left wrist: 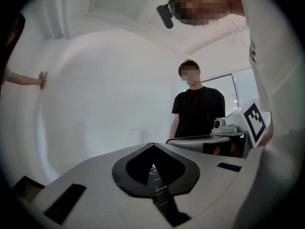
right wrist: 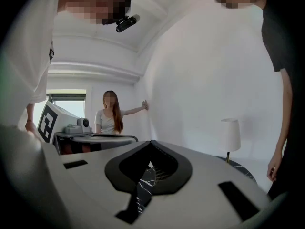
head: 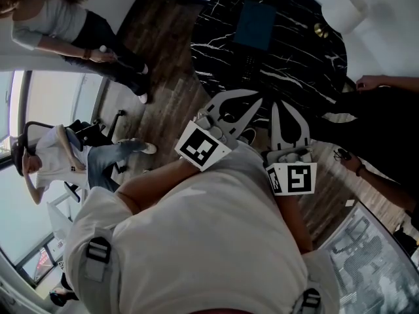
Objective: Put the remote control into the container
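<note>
- The left gripper (left wrist: pixel 152 146) is clenched with nothing between its jaws; the right gripper (right wrist: pixel 151 143) is the same.
- A round black marble table (head: pixel 308 64) is at 12 o'clock from them; it stands on a wood floor (head: pixel 163 38).
- The container (head: pixel 255 25) is on the table; the remote (head: pixel 249 63), faint, lies outside it at its 6 o'clock.
- A white lamp (head: pixel 347 8) is at the table's 1 o'clock; people (head: pixel 59 18) stand around.

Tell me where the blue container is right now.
In the head view the blue container sits on the round black marble table, top centre of the picture, with the white lamp off to its right.
</note>
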A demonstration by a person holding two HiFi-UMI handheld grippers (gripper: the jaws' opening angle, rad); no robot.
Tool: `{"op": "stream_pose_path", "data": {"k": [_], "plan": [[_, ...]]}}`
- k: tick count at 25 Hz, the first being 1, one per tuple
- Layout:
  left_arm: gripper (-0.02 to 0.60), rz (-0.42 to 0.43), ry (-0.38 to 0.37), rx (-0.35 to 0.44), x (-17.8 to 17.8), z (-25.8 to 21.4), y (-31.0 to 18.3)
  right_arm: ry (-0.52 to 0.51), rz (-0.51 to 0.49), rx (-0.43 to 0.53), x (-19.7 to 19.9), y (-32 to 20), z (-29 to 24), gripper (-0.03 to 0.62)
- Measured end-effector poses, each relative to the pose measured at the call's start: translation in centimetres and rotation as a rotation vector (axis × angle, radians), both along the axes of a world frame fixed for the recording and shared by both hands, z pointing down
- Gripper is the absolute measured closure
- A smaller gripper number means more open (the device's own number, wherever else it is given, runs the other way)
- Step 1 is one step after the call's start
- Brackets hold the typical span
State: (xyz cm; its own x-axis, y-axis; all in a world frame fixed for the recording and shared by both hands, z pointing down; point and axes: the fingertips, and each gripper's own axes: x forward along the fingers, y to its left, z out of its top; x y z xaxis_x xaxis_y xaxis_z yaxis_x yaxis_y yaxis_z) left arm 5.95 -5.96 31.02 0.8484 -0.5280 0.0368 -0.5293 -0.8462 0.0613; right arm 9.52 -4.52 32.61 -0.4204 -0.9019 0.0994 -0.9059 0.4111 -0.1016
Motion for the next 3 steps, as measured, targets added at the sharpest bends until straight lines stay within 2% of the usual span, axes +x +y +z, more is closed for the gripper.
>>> {"op": "stream_pose_path", "data": {"k": [3], "plan": [[0.575, -0.006, 0.004, -0.008, -0.23, -0.02, -0.26, 0.000, 0.003, -0.002, -0.04, -0.15, -0.06, 0.583]]}}
